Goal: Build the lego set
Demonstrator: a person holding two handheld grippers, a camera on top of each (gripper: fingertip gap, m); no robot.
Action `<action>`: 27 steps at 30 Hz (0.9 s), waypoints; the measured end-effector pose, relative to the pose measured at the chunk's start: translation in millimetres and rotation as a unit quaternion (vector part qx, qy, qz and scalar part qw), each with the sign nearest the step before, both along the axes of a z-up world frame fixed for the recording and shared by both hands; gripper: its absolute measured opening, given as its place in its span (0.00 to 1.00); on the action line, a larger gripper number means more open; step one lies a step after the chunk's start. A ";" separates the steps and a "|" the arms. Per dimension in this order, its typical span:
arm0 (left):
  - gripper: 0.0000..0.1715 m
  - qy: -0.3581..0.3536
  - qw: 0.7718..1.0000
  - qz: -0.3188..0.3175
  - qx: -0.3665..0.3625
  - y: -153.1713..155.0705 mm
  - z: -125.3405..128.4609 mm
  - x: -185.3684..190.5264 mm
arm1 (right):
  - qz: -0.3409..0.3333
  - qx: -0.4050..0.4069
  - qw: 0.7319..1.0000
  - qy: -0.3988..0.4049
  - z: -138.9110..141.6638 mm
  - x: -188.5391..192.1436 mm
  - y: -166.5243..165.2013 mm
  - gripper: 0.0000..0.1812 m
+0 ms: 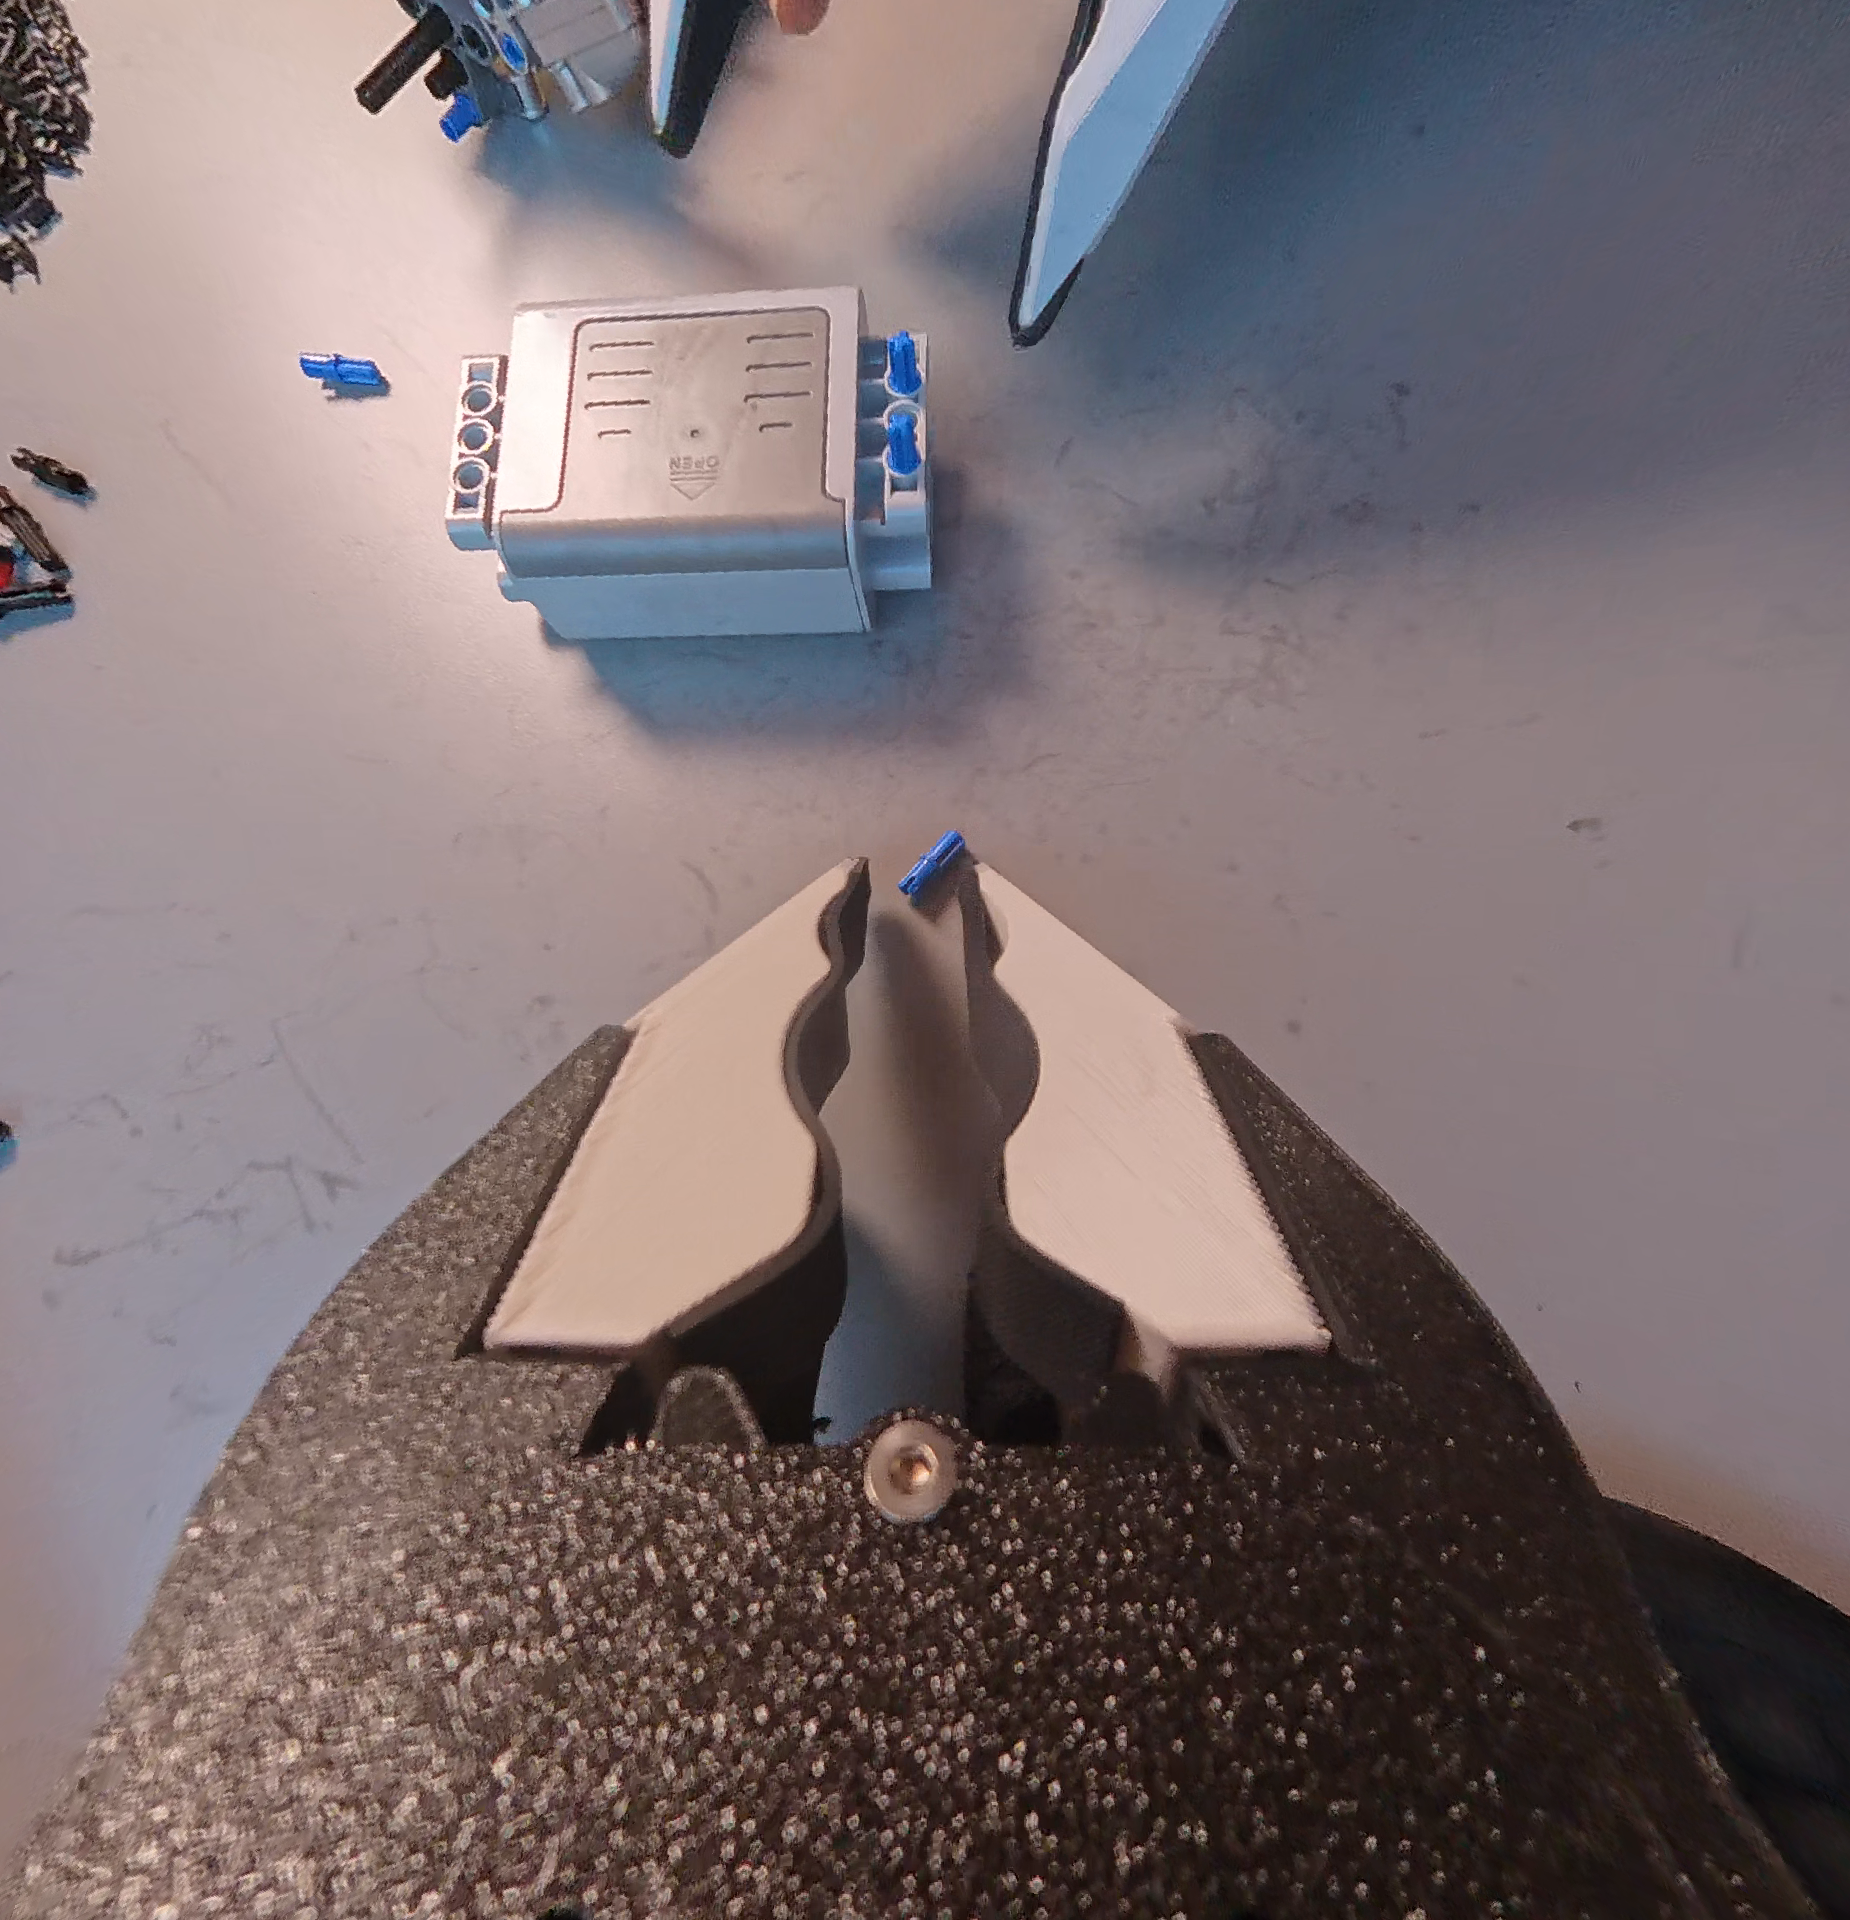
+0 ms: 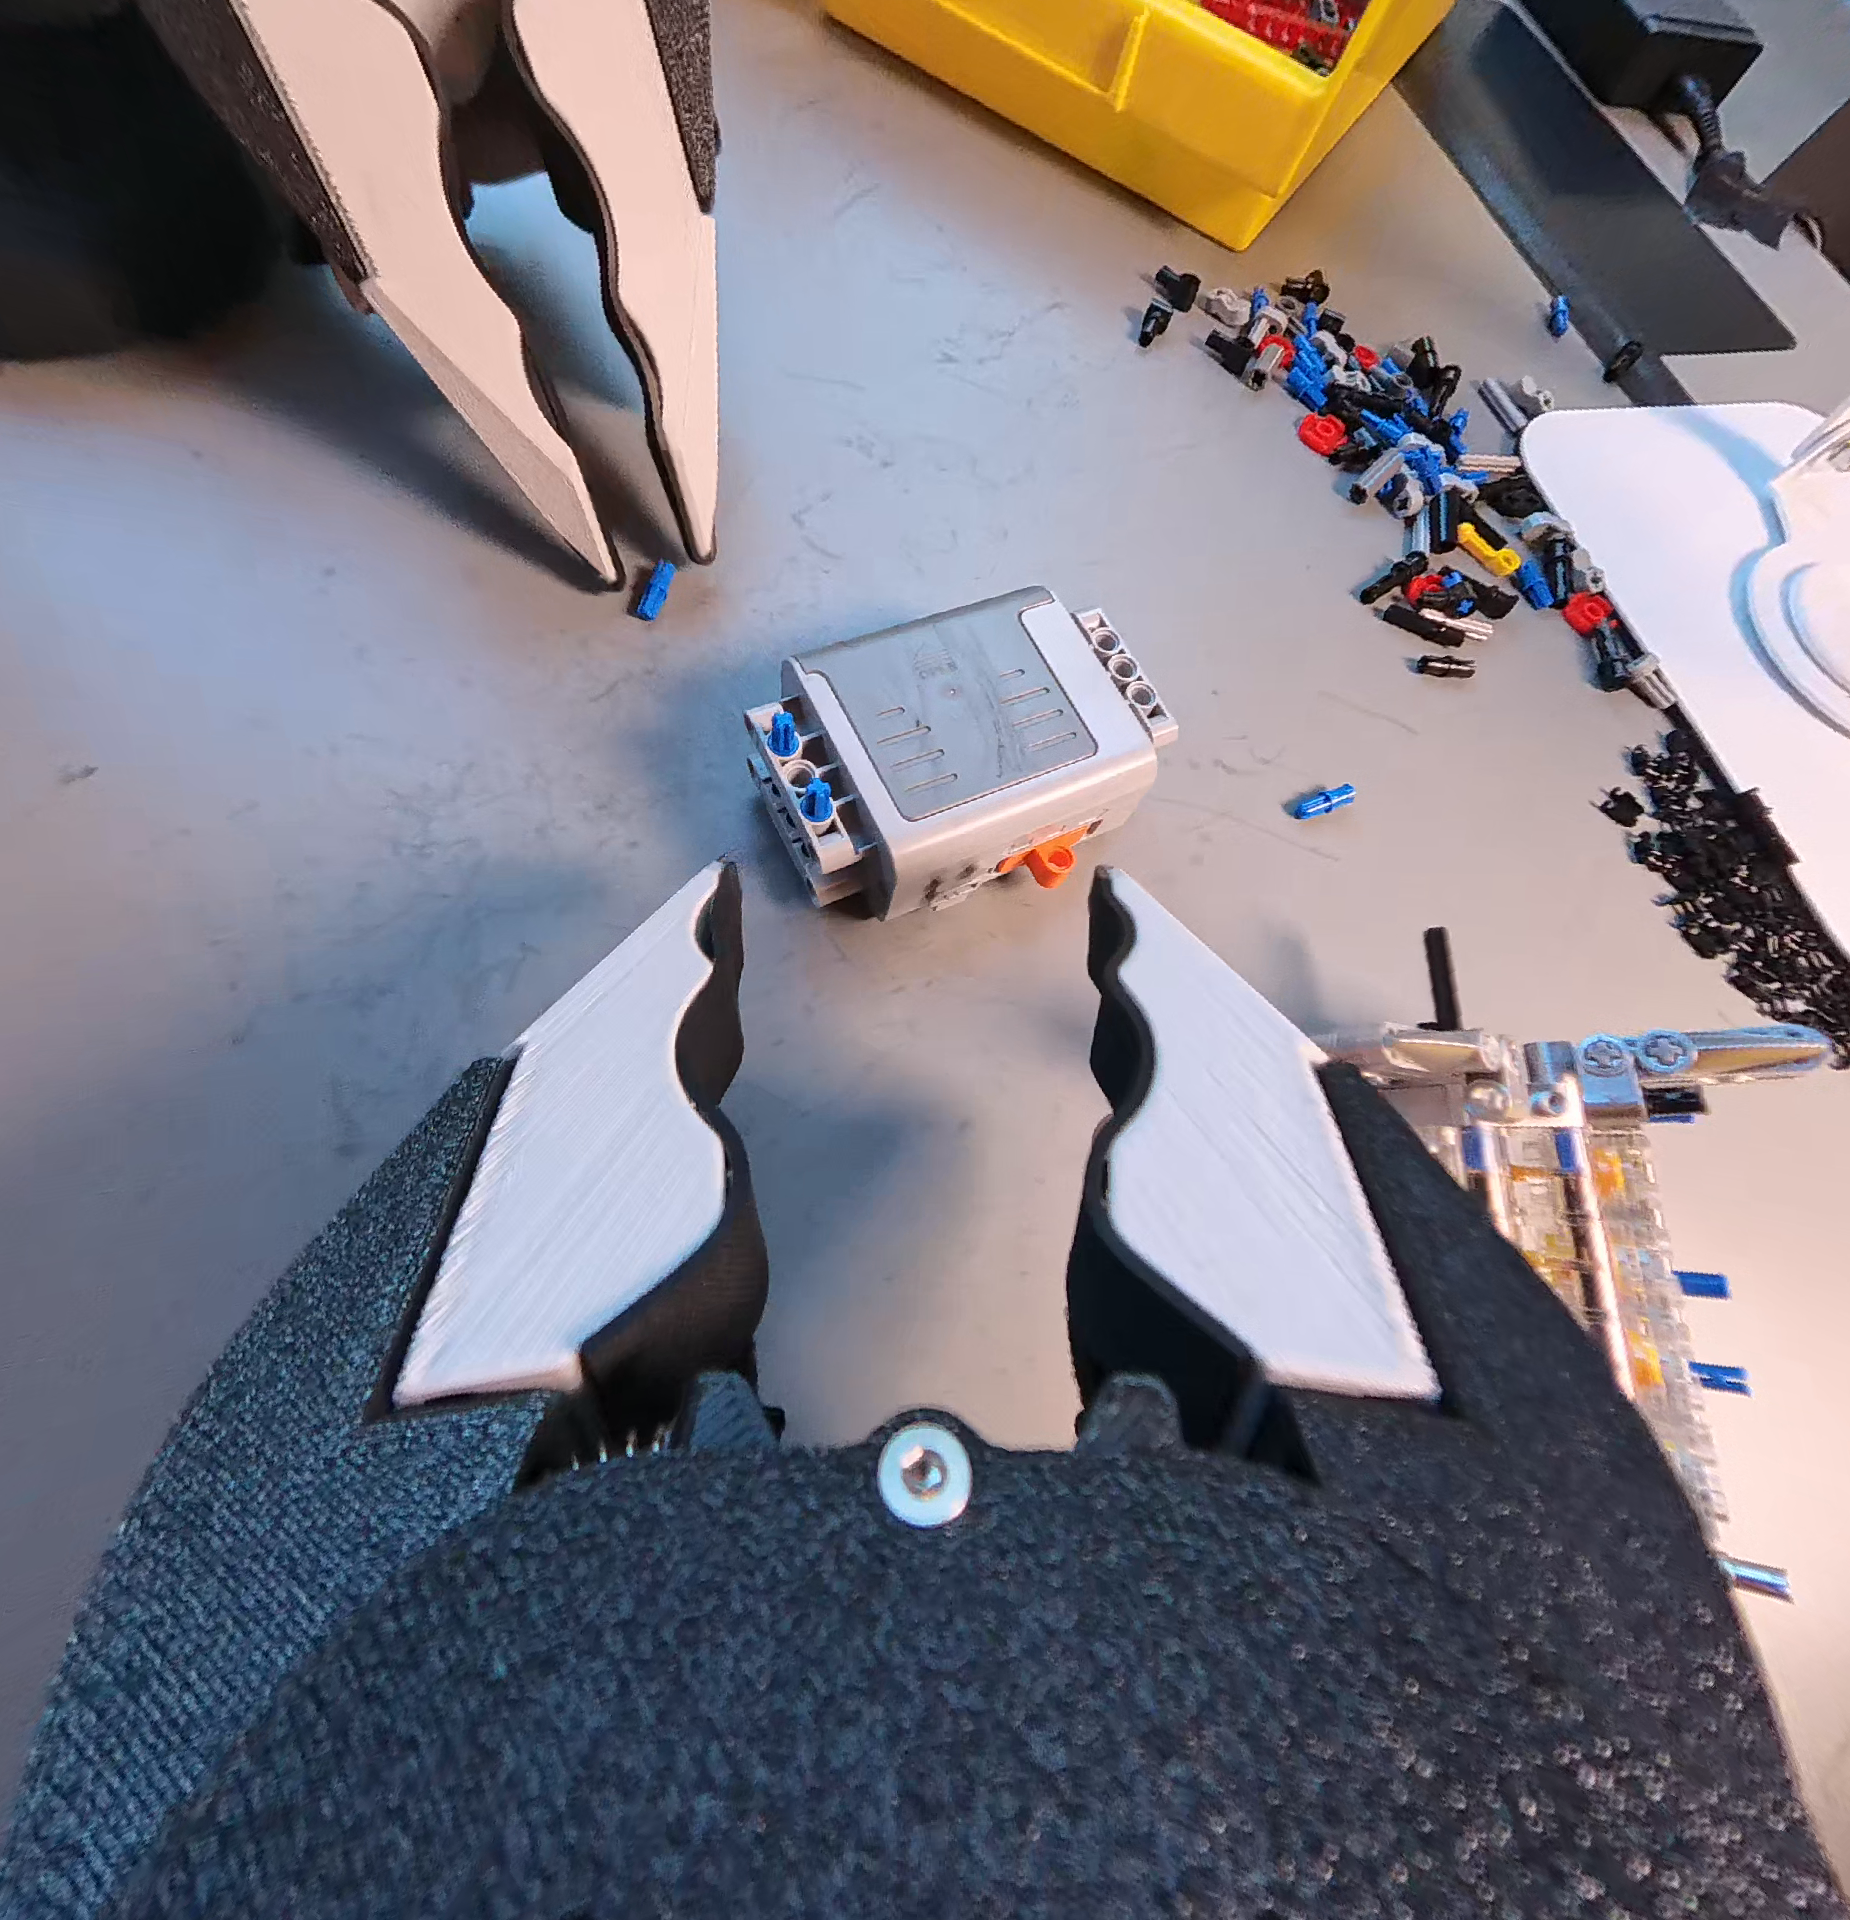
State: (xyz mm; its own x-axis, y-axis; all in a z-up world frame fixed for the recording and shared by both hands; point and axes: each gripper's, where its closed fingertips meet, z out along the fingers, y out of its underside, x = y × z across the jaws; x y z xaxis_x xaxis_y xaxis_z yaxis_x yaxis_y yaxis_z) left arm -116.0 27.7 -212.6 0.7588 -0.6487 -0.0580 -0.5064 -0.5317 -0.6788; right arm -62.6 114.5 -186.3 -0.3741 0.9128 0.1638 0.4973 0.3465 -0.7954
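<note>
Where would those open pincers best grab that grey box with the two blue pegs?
Probably across the grey box's long flat sides, coming from above with the right gripper. The ends carry holed beams and upright blue pegs; an orange switch juts from the near face.

Looks like a hobby/lab workbench: scuffed grey counter [image 2: 277, 727], yellow plastic parts bin [image 2: 1139, 94] behind the grey rectangular battery box [image 2: 962, 748], loose plastic pins & connectors [image 2: 1420, 457] to its right.
</note>
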 end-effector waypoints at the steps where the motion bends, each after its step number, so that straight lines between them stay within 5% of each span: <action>1: 0.09 0.001 1.000 -0.002 -0.003 -0.3 -1.9 0.5 | 0.002 0.002 1.000 -0.001 -0.5 0.2 -0.8 0.36; 10: 0.02 -0.023 1.000 -0.006 -0.005 4.6 -2.1 7.3 | 0.006 0.004 1.000 0.022 8.1 -0.4 -3.2 0.35; 20: 0.02 -0.213 0.964 -0.050 0.148 17.6 77.2 49.3 | 0.091 -0.085 0.981 0.146 58.8 -1.5 -57.3 0.13; 27: 0.02 -0.228 0.958 -0.074 0.160 14.9 82.1 64.9 | 0.124 -0.089 0.977 0.146 58.2 3.8 -71.9 0.04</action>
